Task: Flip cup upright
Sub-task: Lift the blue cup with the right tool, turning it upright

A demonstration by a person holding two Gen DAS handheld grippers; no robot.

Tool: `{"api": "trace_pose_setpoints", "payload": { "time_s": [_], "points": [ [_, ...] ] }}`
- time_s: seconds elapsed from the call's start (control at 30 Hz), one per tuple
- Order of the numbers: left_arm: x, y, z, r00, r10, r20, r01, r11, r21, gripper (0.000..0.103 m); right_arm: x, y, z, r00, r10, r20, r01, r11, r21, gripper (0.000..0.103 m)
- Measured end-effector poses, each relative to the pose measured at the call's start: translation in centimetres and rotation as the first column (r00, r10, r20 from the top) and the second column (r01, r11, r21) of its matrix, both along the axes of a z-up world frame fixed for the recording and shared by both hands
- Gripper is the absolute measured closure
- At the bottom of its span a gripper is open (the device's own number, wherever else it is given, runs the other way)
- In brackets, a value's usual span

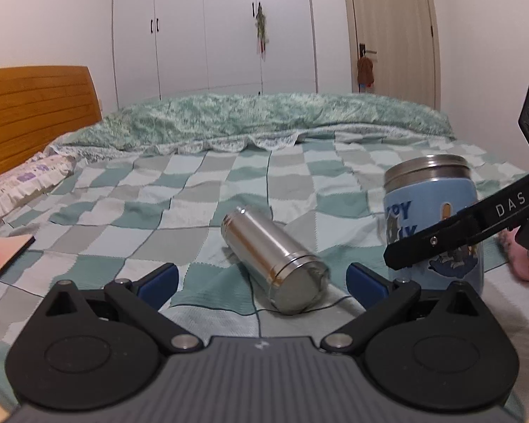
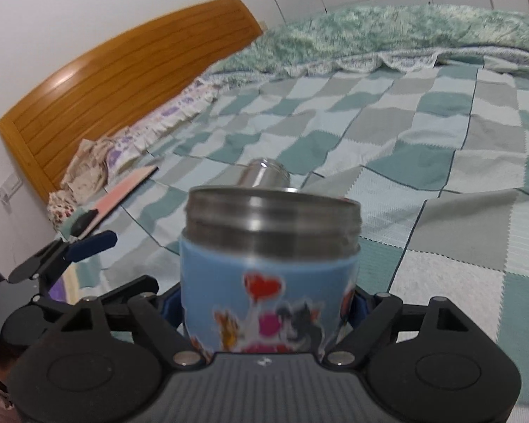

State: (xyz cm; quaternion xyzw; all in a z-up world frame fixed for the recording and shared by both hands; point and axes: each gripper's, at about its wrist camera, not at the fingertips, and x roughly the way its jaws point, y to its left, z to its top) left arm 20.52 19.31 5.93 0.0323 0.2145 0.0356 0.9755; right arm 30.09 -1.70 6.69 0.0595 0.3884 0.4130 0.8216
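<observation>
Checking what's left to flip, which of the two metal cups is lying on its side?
The plain silver cup, lying on the checkered bedspread; the blue cartoon cup stands upright.

Left gripper (image 1: pixel 261 278): ribbed grey housing, black teardrop linkage plates, silver pivot screws, blue finger pads (image 1: pixel 158 280). Right gripper (image 2: pixel 264 303): same grey ribbed body, black links, silver screws; white "DAS" lettering on one black finger in the left view.

A glossy bare-steel cylindrical flask (image 1: pixel 273 264) lies on the matt woven teal-checked cotton bedspread (image 1: pixel 194 190); beside it, a steel-rimmed blue cartoon-sleeved cup (image 2: pixel 268 268); behind, a varnished wooden headboard (image 1: pixel 35 112).
</observation>
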Motion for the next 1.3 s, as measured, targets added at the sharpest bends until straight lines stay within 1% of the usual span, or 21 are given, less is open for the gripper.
{"api": "trace_pose_setpoints", "payload": {
  "time_s": [0.1, 0.23, 0.4, 0.5, 0.67, 0.83, 0.9, 0.97, 1.07, 1.2, 1.3],
  "points": [
    [-2.2, -0.6, 1.2, 1.000, -0.003, 0.025, 0.003, 1.000, -0.002, 0.000, -2.4, -1.1, 1.6, 1.000, -0.015, 0.018, 0.015, 1.000, 0.019, 0.019],
    [-5.1, -1.4, 2.5, 0.999, -0.012, 0.050, 0.013, 1.000, -0.008, 0.000, -6.0, -2.6, 3.1, 0.998, -0.039, 0.043, 0.038, 0.999, 0.021, 0.019],
    [-8.4, -3.0, 3.1, 0.996, -0.055, 0.064, 0.055, 0.998, -0.009, 0.000, -11.0, -5.1, 4.2, 0.995, -0.081, 0.056, 0.080, 0.997, 0.014, 0.019],
    [-10.0, -3.9, 2.7, 0.995, -0.084, 0.056, 0.085, 0.996, -0.008, 0.000, -13.3, -6.6, 4.0, 0.993, -0.112, 0.041, 0.112, 0.994, 0.005, 0.019],
    [-11.9, -5.2, 1.3, 0.992, -0.120, 0.029, 0.121, 0.993, -0.012, 0.000, -16.0, -8.7, 1.8, 0.987, -0.159, -0.031, 0.158, 0.987, -0.028, 0.019],
    [-12.8, -5.8, -0.2, 0.992, -0.125, -0.003, 0.125, 0.992, -0.031, 0.000, -16.3, -9.0, -1.1, 0.972, -0.204, -0.116, 0.200, 0.979, -0.041, 0.019],
    [-12.9, -5.8, -0.6, 0.993, -0.119, -0.010, 0.118, 0.992, -0.037, 0.000, -15.4, -8.9, -2.2, 0.963, -0.233, -0.133, 0.228, 0.972, -0.050, 0.019],
    [-12.9, -5.7, -0.8, 0.994, -0.110, -0.014, 0.109, 0.993, -0.045, 0.000, -14.4, -9.1, -3.1, 0.955, -0.256, -0.149, 0.255, 0.967, -0.030, 0.019],
    [-12.8, -5.7, -1.1, 0.995, -0.098, -0.021, 0.097, 0.994, -0.048, 0.000, -13.0, -8.8, -3.6, 0.948, -0.278, -0.153, 0.278, 0.960, -0.025, 0.019],
    [-12.5, -5.8, -1.2, 0.996, -0.091, -0.025, 0.090, 0.995, -0.049, 0.000, -12.0, -8.9, -4.5, 0.938, -0.296, -0.180, 0.300, 0.954, -0.006, 0.019],
    [-12.4, -6.3, -1.2, 0.995, -0.093, -0.029, 0.091, 0.995, -0.046, 0.000, -12.0, -8.9, -4.5, 0.945, -0.281, -0.169, 0.285, 0.958, 0.001, 0.018]
  ]
}}
